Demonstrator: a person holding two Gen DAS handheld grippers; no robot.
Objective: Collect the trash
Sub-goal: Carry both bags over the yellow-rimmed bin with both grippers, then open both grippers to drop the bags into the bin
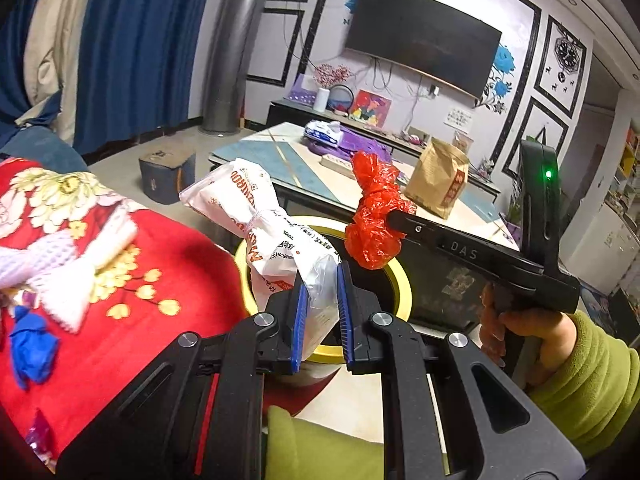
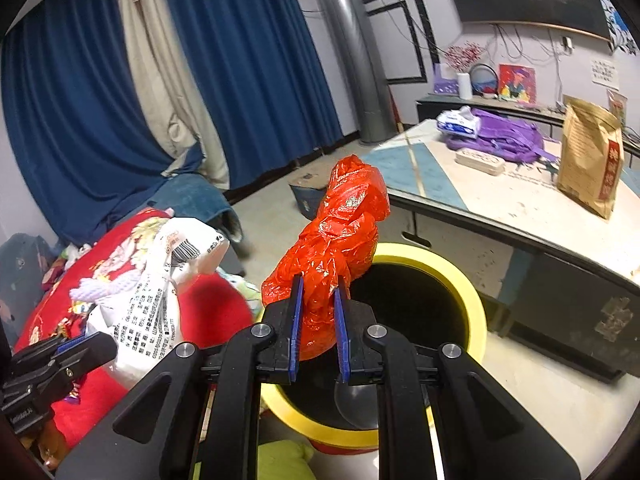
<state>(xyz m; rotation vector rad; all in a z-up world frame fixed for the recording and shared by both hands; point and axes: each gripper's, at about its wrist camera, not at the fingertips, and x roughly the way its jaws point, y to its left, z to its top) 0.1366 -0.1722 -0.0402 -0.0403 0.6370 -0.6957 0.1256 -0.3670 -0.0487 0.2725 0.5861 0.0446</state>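
Note:
My left gripper (image 1: 323, 284) is shut on a crumpled white food wrapper (image 1: 256, 216) with orange print and holds it over the near rim of a yellow-rimmed bin (image 1: 402, 280). The wrapper also shows in the right wrist view (image 2: 160, 280). My right gripper (image 2: 318, 286) is shut on a crumpled red plastic bag (image 2: 340, 232) and holds it above the bin (image 2: 472, 304), whose inside is black. In the left wrist view the red bag (image 1: 374, 216) hangs at the tip of the right gripper, over the bin's opening.
A red flowered blanket (image 1: 140, 280) lies at the left with white foam netting (image 1: 52, 268) and a blue crumpled scrap (image 1: 32, 348) on it. A low table (image 2: 500, 196) behind the bin bears a brown paper bag (image 2: 592, 160), purple cloth (image 2: 500, 136) and a tissue pack (image 2: 458, 122).

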